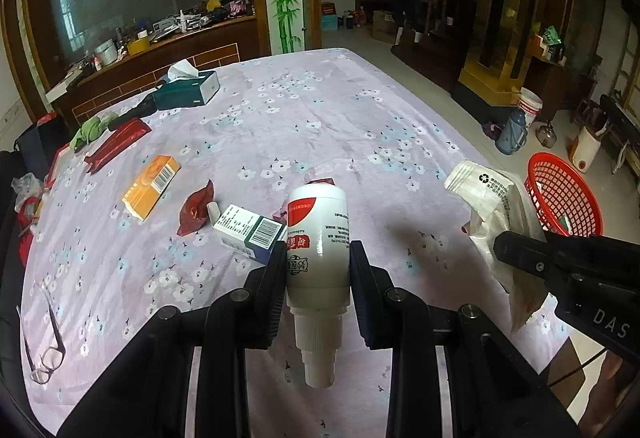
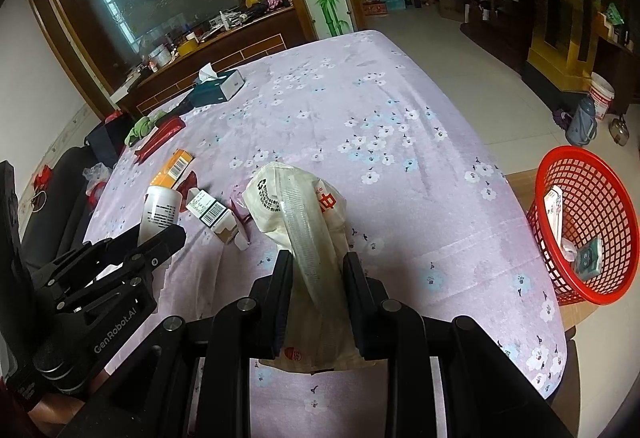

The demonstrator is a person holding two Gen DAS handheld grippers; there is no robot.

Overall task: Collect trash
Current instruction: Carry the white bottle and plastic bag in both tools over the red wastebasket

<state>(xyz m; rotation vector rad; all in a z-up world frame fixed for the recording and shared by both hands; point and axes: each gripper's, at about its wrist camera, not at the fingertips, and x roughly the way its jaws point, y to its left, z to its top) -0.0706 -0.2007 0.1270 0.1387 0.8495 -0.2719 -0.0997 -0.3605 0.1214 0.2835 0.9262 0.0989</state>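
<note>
Above a table (image 1: 320,110) draped in lilac floral cloth, the right claw (image 2: 316,258) grips a crumpled white plastic wrapper (image 2: 296,206), while the left claw (image 1: 318,250) clamps a white plastic bottle with a red label (image 1: 318,234), nozzle pointing back toward the camera. The red mesh plastic basket (image 2: 588,222) sits off the table's right edge, nearer the right claw, so the wrapper looks likeliest to drop first.
</note>
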